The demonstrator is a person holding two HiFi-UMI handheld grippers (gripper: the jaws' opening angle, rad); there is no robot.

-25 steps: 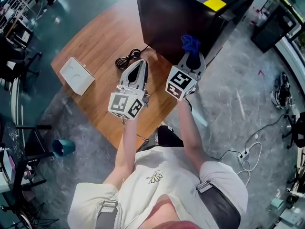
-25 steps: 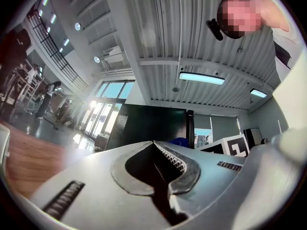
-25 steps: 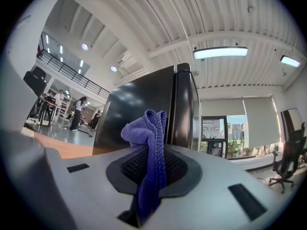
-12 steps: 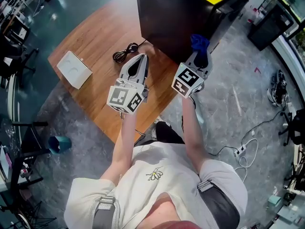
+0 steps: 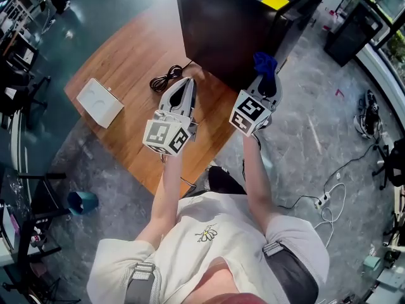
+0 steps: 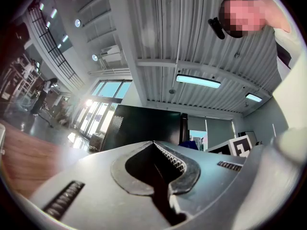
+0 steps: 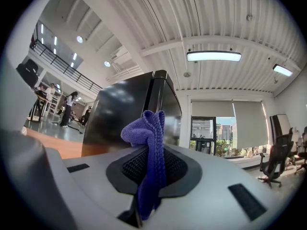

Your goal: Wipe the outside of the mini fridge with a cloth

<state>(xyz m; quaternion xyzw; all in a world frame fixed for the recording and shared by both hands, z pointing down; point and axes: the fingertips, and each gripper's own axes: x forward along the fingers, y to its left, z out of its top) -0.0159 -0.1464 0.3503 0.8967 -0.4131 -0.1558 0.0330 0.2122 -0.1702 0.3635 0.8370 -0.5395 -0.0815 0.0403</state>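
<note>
The right gripper point(image 5: 266, 75), clenched on the blue cloth point(image 5: 265, 62), has slid over the last second toward 2 o'clock along the mini fridge point(image 5: 234, 24), which stands at 12 o'clock. It is now at the fridge's near right corner, so a wiping stroke seems under way. The left gripper point(image 5: 188, 81), jaws together and empty, stays over the table point(image 5: 120, 62).

Open-plan lab/workshop hall: ribbed metal ceiling point(image 7: 158, 23) w/ strip lights point(image 7: 214, 56), mezzanine railing point(image 7: 64, 62), polished concrete floor point(image 5: 316, 138), power strip point(image 5: 323, 201) + loose cables point(image 5: 370, 122), office chairs point(image 7: 276, 157), wooden table point(image 5: 136, 52).
</note>
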